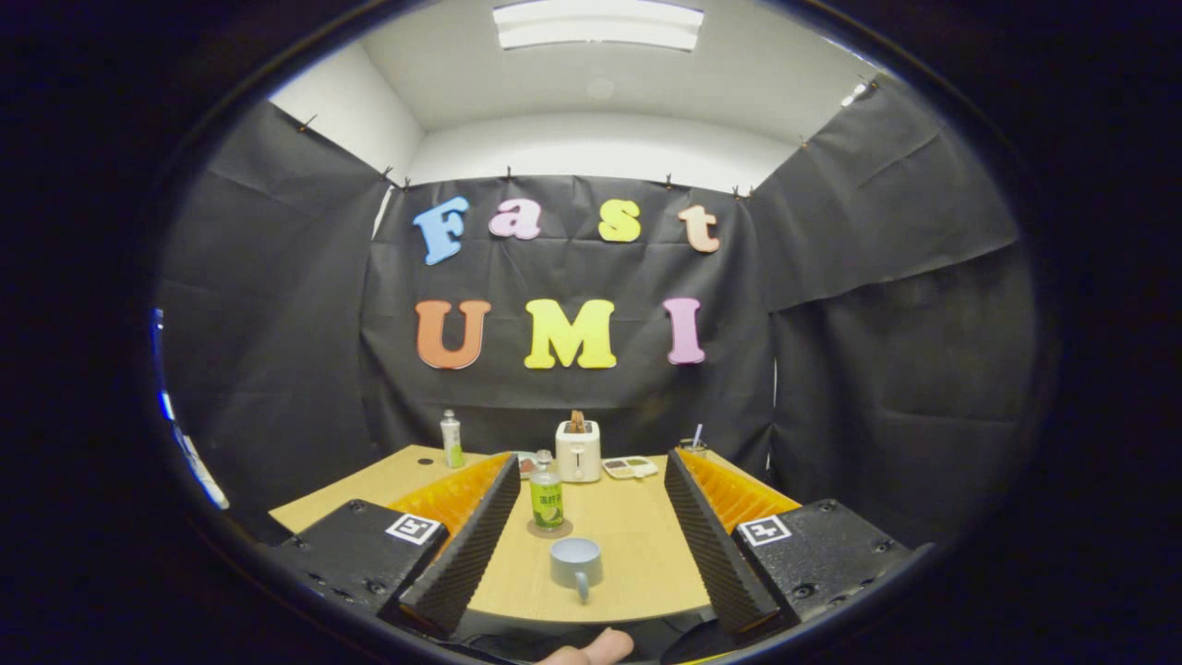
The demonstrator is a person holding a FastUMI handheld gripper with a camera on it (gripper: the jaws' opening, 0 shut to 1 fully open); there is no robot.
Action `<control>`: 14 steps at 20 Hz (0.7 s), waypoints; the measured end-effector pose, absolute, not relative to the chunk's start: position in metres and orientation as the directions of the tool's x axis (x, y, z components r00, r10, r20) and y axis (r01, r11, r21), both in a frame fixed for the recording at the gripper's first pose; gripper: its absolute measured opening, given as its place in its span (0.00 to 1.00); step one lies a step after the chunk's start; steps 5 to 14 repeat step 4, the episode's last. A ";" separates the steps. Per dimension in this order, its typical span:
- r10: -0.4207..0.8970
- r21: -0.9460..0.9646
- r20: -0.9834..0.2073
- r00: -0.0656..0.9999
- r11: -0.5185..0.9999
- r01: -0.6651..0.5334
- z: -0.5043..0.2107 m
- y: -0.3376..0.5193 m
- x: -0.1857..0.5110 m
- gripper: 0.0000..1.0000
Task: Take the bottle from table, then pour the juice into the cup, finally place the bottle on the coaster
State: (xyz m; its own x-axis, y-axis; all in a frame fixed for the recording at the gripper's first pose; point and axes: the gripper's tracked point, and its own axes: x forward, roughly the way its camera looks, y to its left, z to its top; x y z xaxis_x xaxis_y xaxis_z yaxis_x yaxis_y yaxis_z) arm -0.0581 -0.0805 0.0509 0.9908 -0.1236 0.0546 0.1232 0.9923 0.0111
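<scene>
The gripper hangs spread wide with nothing between its fingers, while ahead of them the green-labelled bottle stands upright on the round coaster mid-table, the grey cup just nearer the front edge and a white toaster at the back edge.

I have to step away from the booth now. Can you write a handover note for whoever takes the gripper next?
Gripper: open, holding nothing, fingers spread wide with the job's things ahead between them.
Bottle: upright on the coaster, capped, on the table.
Cup: nearer the fingers than the bottle, handle toward the camera.
Done: cannot tell if any juice was poured.
Left, if none was: grasp the bottle, pour, return it to the coaster.
</scene>
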 end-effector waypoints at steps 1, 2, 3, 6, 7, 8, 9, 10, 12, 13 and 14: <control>-0.120 0.017 0.054 0.991 0.993 0.119 0.050 -0.079 -0.058 1.00; -0.118 0.015 0.057 0.991 0.993 0.117 0.051 -0.079 -0.058 1.00; -0.122 0.009 0.059 0.991 0.993 0.122 0.050 -0.079 -0.058 1.00; -0.127 0.001 0.058 0.990 0.992 0.127 0.049 -0.080 -0.057 1.00; -0.127 0.001 0.058 0.990 0.992 0.127 0.049 -0.080 -0.057 1.00; -0.127 0.001 0.058 0.990 0.992 0.127 0.049 -0.080 -0.057 1.00; -0.127 0.001 0.058 0.990 0.992 0.127 0.049 -0.080 -0.057 1.00; -0.127 0.001 0.058 0.990 0.992 0.127 0.049 -0.080 -0.057 1.00; -0.127 0.001 0.058 0.990 0.992 0.127 0.049 -0.080 -0.057 1.00; -0.127 0.001 0.058 0.990 0.992 0.127 0.049 -0.080 -0.057 1.00; -0.127 0.001 0.058 0.990 0.992 0.127 0.049 -0.080 -0.057 1.00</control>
